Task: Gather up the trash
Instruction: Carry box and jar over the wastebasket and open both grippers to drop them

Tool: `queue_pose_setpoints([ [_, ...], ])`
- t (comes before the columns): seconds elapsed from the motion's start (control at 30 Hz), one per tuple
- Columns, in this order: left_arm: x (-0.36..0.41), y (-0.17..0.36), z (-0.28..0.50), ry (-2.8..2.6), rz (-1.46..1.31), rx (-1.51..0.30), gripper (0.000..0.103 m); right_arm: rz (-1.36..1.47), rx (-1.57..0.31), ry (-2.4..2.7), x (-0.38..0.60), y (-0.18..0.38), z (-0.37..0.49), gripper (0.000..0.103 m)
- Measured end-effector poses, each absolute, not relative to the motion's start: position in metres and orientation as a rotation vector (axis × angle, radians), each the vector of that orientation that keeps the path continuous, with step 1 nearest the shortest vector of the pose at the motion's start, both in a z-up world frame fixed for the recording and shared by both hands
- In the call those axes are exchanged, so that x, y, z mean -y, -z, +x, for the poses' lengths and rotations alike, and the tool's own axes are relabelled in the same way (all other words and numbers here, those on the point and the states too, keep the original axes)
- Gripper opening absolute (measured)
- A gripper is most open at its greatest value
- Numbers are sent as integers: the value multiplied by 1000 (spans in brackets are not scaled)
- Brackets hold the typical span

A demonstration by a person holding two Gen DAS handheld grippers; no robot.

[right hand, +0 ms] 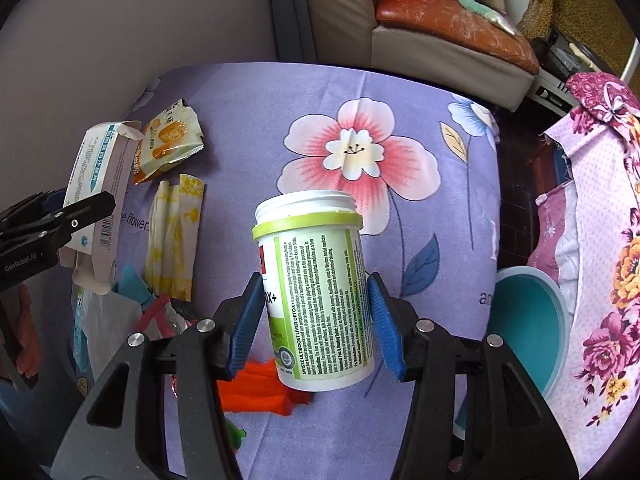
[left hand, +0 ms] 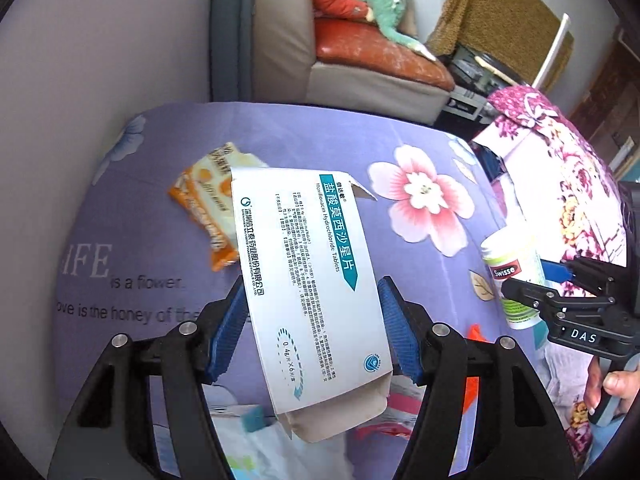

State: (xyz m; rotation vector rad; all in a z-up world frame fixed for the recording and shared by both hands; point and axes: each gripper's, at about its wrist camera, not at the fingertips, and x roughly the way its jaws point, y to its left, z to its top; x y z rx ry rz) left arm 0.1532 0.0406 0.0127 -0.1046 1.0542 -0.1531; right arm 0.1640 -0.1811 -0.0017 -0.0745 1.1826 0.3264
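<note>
Left gripper (left hand: 312, 332) pinching "Moxifloxacin Hydrochloride Tablets" carton (left hand: 308, 280) | right gripper (right hand: 312, 320) pinching "Swisse" bottle (right hand: 316, 300)

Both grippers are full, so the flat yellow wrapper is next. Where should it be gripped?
Judging by its pose, grip the long, flat yellow plastic wrapper across its narrow width at the crinkled near end, coming from above: it lies flat on the purple flowered cloth.

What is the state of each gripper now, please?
Left gripper: closed on the white medicine box, lifted above the bed.
Right gripper: closed on the lidless Swisse bottle, held upright.
</note>
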Motion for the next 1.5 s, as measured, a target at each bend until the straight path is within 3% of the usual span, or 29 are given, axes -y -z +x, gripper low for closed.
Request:
queue_pose_setpoints([
  [0.33, 104, -5, 140, 404, 5, -1070, 66, 33, -1116, -164, 295, -14, 113, 50],
  [0.67, 219, 15, 128, 542, 130, -1100, 67, 153, -1111, -46, 387, 5, 83, 50],
  [1.3, 304, 43, 131, 632, 240, -1143, 68, 240, -1121, 57, 457, 24, 71, 50],
  [1.5, 317, 49, 131, 657, 261, -1140, 74, 251, -1121, 83, 468, 24, 75, 50],
])
